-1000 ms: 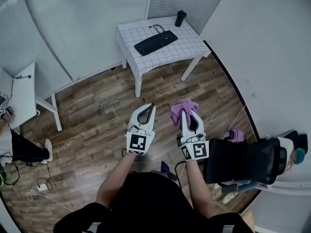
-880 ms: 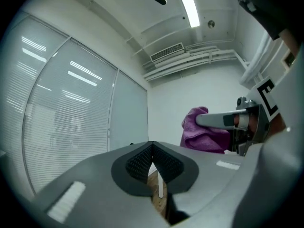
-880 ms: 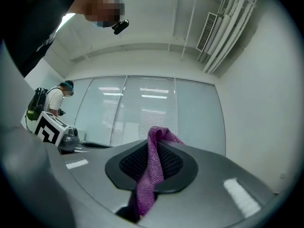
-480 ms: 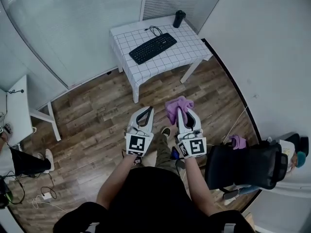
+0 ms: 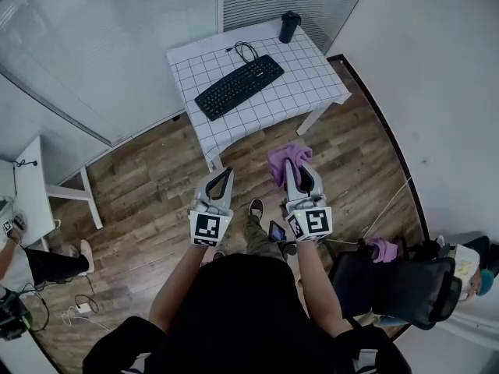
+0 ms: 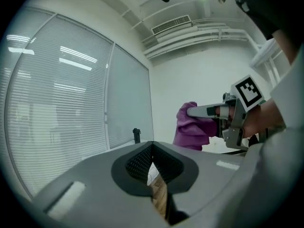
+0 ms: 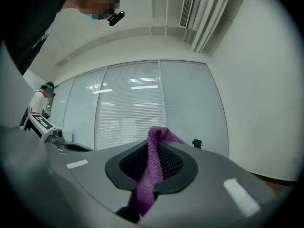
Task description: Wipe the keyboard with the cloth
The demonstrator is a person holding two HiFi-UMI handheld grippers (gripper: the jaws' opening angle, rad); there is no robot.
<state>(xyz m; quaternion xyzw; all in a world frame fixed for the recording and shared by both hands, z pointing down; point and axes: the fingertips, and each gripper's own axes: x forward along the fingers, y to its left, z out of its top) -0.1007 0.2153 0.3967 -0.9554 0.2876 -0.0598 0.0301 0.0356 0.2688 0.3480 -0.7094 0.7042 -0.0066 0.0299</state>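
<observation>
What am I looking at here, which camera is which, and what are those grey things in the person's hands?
A person holds a claw tool in each hand. The head view comes from a camera on the person's head looking down; the other two come from cameras riding on each claw. The left claw is shut and empty. The right claw is shut on a purple cloth. Ahead stands a white gridded table bearing a black keyboard and a dark bottle; no wiping yet.
</observation>
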